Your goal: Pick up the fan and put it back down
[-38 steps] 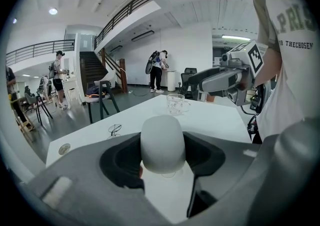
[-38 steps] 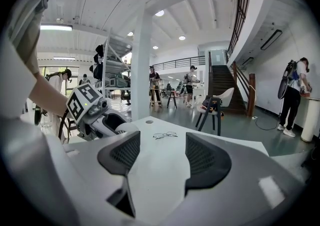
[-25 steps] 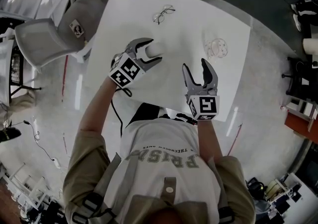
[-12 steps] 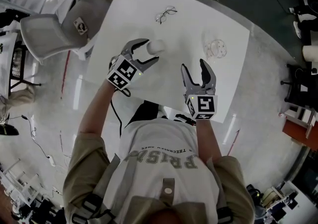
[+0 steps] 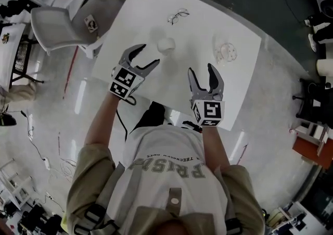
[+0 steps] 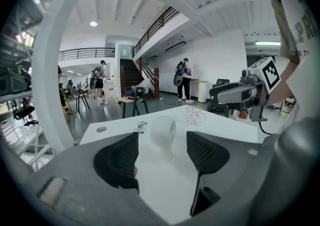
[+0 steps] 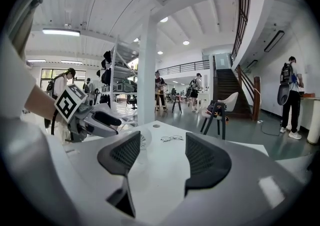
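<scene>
- Upper centre of the head view: the small white fan (image 5: 166,45) is standing upright on the white table (image 5: 203,25), touching neither gripper.
- Left gripper (image 5: 147,56) is hovering just lower left of it, jaws spread, empty.
- Right gripper (image 5: 201,70) is hanging mid-frame, jaws spread, empty.

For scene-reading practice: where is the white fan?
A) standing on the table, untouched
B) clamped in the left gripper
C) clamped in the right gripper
A: the fan stands on the table, beyond the open left gripper, touching neither jaw.
</scene>
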A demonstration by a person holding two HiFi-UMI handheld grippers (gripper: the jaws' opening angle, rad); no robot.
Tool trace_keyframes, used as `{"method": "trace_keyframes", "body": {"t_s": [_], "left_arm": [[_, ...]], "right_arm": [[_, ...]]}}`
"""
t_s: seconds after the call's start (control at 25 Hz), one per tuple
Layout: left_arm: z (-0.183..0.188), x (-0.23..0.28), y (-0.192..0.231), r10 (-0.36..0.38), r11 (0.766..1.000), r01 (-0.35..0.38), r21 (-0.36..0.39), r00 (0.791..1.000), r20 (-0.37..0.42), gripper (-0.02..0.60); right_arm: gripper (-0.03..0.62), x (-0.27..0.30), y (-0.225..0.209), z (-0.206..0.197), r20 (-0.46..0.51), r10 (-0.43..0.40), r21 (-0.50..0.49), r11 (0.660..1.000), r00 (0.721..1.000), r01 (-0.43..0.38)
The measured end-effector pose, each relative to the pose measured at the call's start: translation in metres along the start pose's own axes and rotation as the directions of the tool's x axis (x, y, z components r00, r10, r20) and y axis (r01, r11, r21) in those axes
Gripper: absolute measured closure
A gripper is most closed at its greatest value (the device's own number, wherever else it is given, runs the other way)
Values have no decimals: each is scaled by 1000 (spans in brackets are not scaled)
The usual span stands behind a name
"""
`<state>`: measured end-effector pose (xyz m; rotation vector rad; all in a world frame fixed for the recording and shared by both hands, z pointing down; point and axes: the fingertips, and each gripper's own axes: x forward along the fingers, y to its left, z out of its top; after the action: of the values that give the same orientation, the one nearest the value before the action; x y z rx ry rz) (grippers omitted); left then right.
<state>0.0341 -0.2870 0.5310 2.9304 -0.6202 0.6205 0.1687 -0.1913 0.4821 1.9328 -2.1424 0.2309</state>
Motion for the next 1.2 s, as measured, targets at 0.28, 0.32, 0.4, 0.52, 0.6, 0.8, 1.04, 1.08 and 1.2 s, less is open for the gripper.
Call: {"method": "trace_keyframes", "body": {"t_s": [0.28,0.32,0.4,0.52,0.6,0.8,1.04,1.08,1.2], "left_arm": [[-2,-39,-14,111,990,-109,-94,994,19,291],[-1,-45,-16,134,986,-131,-100,991,20,296],[1,-57,-20,184,978,-181,-105,983,25,321],[11,-77,-24,271,957,-261,-124,960,70,370],[16,-89,-27,318,942,-304,-140,943,94,403],[27,-115,-36,404,909,-383,-162,905,131,469],[34,-150,-40,515,850,-471,-236,837,185,531],[33,-155,-41,530,840,-482,-248,827,188,537],[32,-169,-45,566,816,-510,-272,801,197,558]], "right_arm": [[336,-18,6,10,44,22,-1,1000,999,-22],[336,-20,8,12,51,28,-2,1000,998,-28],[336,-25,11,14,61,41,-5,999,997,-40],[340,-34,15,18,65,57,3,998,996,-57],[368,-40,16,21,67,56,11,998,996,-57],[409,-58,17,31,103,34,4,999,994,-35],[517,-79,17,47,157,0,-11,1000,988,2],[525,-82,19,50,166,-4,-15,1000,986,6],[533,-93,23,55,185,-7,-29,1000,983,12]]}}
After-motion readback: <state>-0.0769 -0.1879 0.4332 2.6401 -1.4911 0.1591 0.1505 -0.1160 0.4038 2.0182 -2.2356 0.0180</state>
